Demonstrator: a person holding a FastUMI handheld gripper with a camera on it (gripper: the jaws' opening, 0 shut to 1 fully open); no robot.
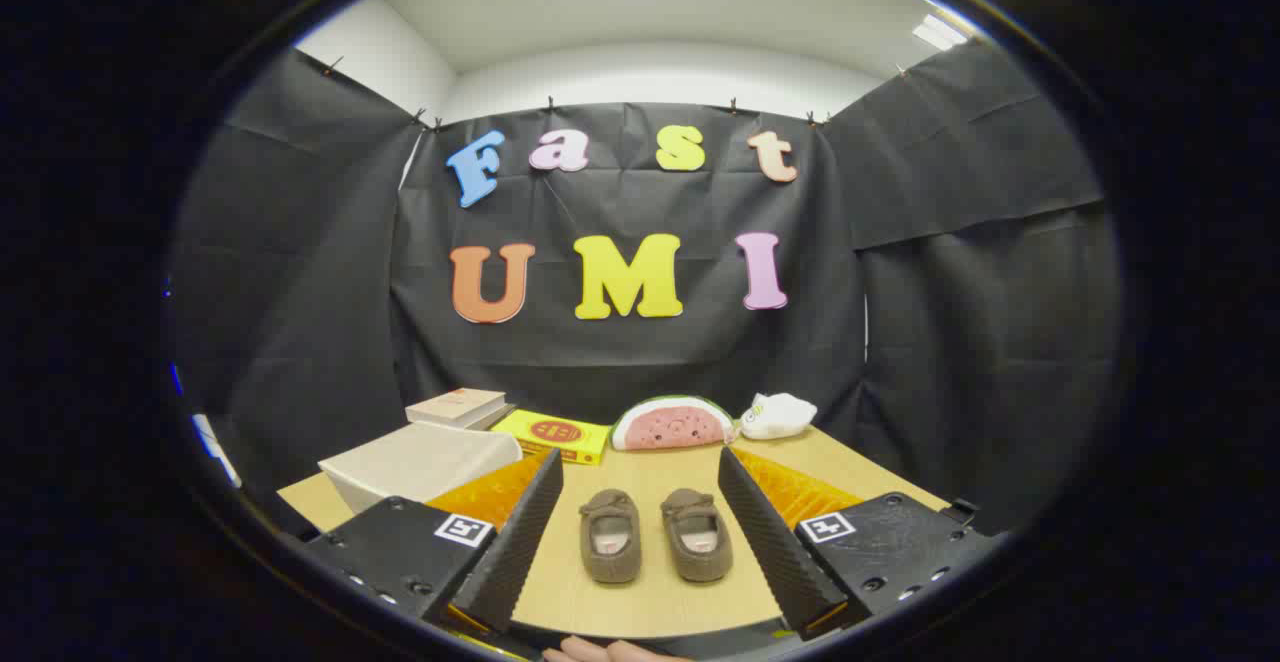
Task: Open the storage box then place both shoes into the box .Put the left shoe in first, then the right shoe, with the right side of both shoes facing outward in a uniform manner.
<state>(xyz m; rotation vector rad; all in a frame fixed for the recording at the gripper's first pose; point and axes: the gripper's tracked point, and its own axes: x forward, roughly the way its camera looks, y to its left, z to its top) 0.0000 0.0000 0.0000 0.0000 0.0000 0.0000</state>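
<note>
Storage box [415, 462], pale and with its lid closed, stood on the wooden table [640, 602] beyond the left finger [520, 532] and partly hidden behind it. Behind the box lay a closed book [457, 407], and just to the right of that book, farther from the gripper [640, 532], lay a flat yellow book [555, 435] bearing a red round mark. Between the two fingers, which were spread wide apart and gripped nothing, stood a pair of brown shoes with their openings facing up: the left shoe [610, 537] and the right shoe [697, 535], side by side, close together but not touching, toes pointing away from the gripper. Neither finger touched either shoe. Beyond the shoes, at the far edge of the table against the booth wall, sat a watermelon-slice plush [672, 424]; just to its right lay a small white plush [778, 415], near the watermelon plush. The right finger [770, 532] stood to the right of the right shoe, apart from it. Part of a hand [610, 651] showed below the fingers, at the gripper's base.
</note>
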